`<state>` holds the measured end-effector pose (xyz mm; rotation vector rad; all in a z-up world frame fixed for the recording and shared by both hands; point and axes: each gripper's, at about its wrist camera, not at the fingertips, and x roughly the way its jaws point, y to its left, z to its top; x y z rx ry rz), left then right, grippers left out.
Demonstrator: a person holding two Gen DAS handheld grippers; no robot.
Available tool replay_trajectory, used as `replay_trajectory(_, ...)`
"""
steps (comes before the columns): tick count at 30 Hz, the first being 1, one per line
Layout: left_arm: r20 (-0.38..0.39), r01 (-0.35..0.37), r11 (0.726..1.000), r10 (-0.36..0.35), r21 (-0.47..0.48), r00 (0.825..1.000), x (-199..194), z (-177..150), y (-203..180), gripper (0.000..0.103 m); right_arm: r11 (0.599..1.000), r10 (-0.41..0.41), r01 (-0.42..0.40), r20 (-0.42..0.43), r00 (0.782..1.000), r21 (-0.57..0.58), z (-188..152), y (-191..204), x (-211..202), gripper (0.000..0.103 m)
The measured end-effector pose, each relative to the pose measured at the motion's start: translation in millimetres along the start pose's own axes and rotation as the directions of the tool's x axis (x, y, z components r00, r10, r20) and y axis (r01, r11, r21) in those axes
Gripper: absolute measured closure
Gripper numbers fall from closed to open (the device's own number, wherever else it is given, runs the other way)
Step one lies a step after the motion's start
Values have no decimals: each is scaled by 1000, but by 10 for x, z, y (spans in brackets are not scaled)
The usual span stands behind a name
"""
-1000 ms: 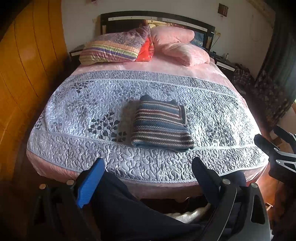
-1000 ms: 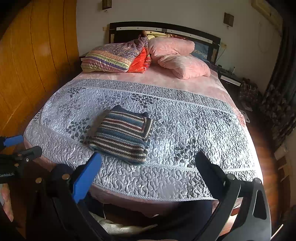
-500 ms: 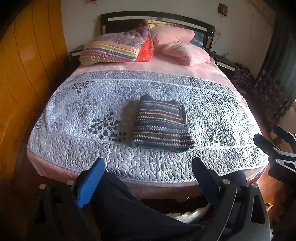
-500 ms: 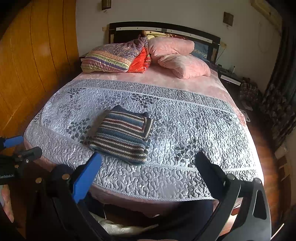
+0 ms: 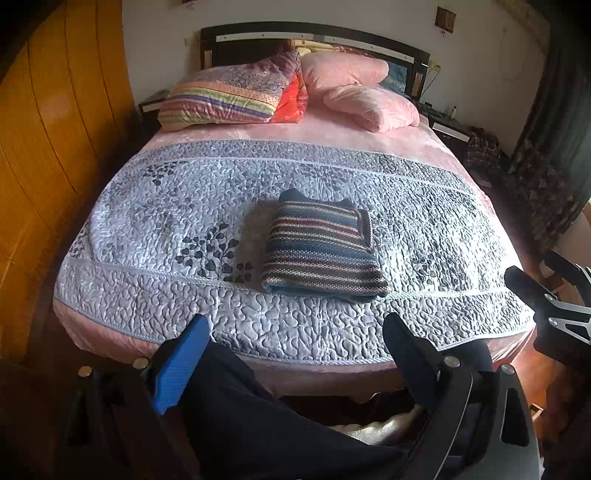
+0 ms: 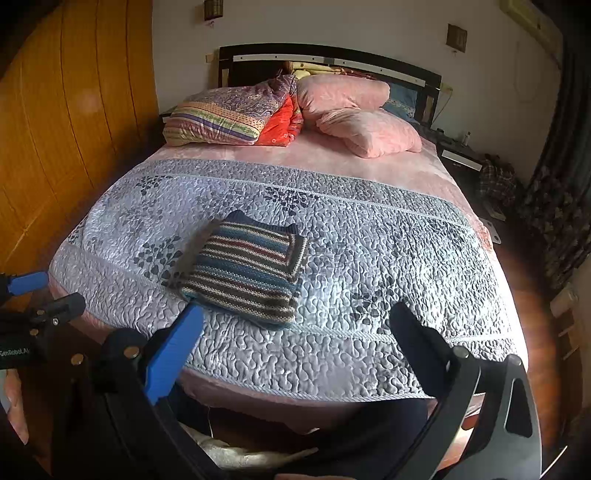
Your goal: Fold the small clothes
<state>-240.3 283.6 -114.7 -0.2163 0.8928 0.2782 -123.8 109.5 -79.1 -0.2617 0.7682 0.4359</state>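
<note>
A striped knitted garment (image 5: 320,247) lies folded into a neat rectangle on the grey quilt (image 5: 155,229), near the bed's foot edge; the right wrist view shows this garment (image 6: 245,271) left of centre. My left gripper (image 5: 295,332) hangs open off the foot of the bed, short of the garment, with nothing between its fingers. My right gripper (image 6: 295,325) is likewise open and empty, held just before the bed's edge. Each gripper shows at the other view's side: the right gripper (image 5: 554,291), the left gripper (image 6: 37,295).
Striped, red and pink pillows (image 5: 288,92) are piled at the dark headboard (image 5: 314,33). A wooden wardrobe (image 5: 44,147) runs along the left. A nightstand (image 6: 461,155) and dark curtains (image 5: 554,129) stand on the right. A person's dark-clothed legs (image 5: 277,424) are below the grippers.
</note>
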Motion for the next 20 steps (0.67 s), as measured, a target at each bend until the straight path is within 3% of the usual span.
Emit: replay_trajectory(20,7,-4,1000,4,1,1000,-22,-17,-27,8,1000,1,-1,0,1000,12,7,1,11,3)
